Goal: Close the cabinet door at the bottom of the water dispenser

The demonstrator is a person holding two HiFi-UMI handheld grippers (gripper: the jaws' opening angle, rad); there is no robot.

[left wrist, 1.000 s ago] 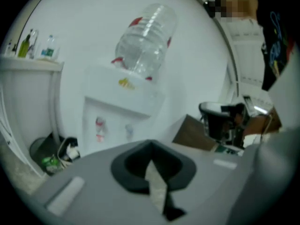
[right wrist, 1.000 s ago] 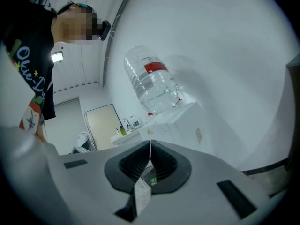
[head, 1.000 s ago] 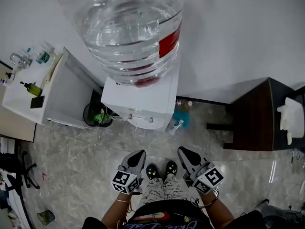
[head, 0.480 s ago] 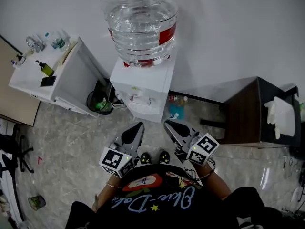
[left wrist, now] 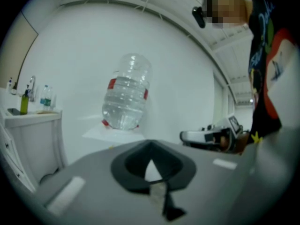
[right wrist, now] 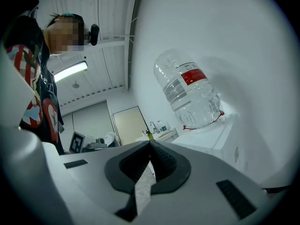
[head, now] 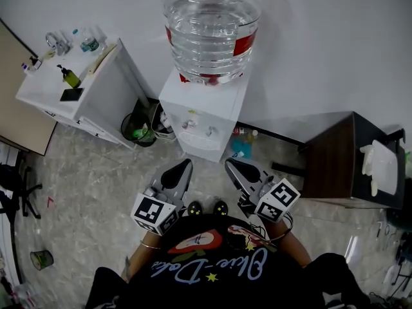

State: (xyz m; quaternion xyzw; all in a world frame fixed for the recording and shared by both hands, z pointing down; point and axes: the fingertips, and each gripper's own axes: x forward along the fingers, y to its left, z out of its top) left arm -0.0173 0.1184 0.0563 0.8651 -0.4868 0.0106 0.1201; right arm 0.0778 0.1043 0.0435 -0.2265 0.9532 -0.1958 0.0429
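Clear glossy plastic bottle (head: 211, 24) on smooth white dispenser (head: 205, 111), polished marbled floor (head: 96, 188), dark wood-grain side table (head: 331, 166)

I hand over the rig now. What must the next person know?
Left gripper: shut and empty, held low, short of the water dispenser.
Right gripper: the same.
The dispenser stands ahead against the wall, bottle on top; neither gripper touches it.
Done: cannot tell; the bottom cabinet door is hidden in every view.
Left: look at the door and, if it is open, push it shut.
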